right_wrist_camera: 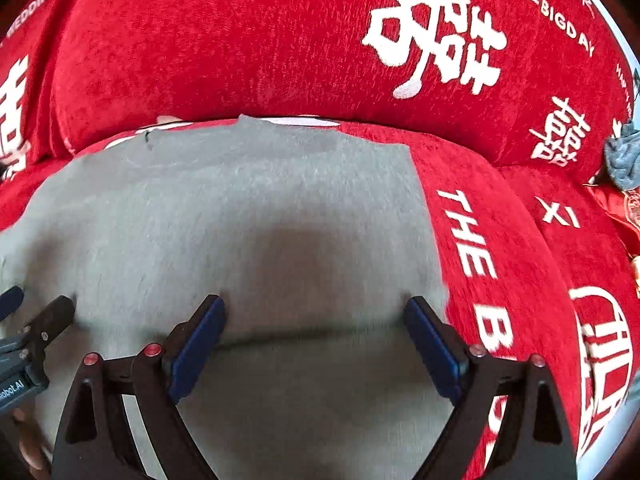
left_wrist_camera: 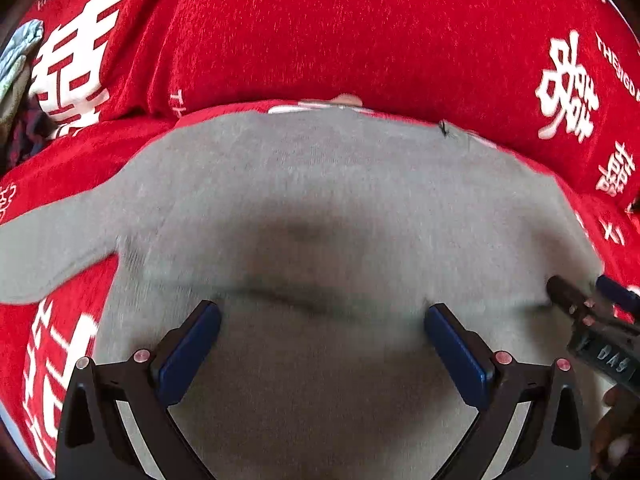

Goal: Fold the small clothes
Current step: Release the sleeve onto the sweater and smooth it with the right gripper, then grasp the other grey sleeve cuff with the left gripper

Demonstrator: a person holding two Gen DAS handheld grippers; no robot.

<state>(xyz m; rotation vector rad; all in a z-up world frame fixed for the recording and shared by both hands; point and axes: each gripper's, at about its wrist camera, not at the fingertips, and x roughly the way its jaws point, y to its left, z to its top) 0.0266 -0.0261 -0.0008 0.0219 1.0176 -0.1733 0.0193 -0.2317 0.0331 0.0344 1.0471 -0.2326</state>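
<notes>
Red sofa cover (left_wrist_camera: 360,32) with white lettering carries a grey garment (left_wrist_camera: 320,200), spread flat on the seat, its far edge against the back cushion (right_wrist_camera: 240,40) and one sleeve (left_wrist_camera: 48,248) reaching toward the left edge. Both tools hang over it with jaws wide and nothing between them: left gripper (left_wrist_camera: 322,316), right gripper (right_wrist_camera: 314,308). More clothes (left_wrist_camera: 16,64) lie at the seat's far left.

Red sofa cover (right_wrist_camera: 224,52) with white lettering — crumpled grey-blue cloth (left_wrist_camera: 18,56) at its edge.
</notes>
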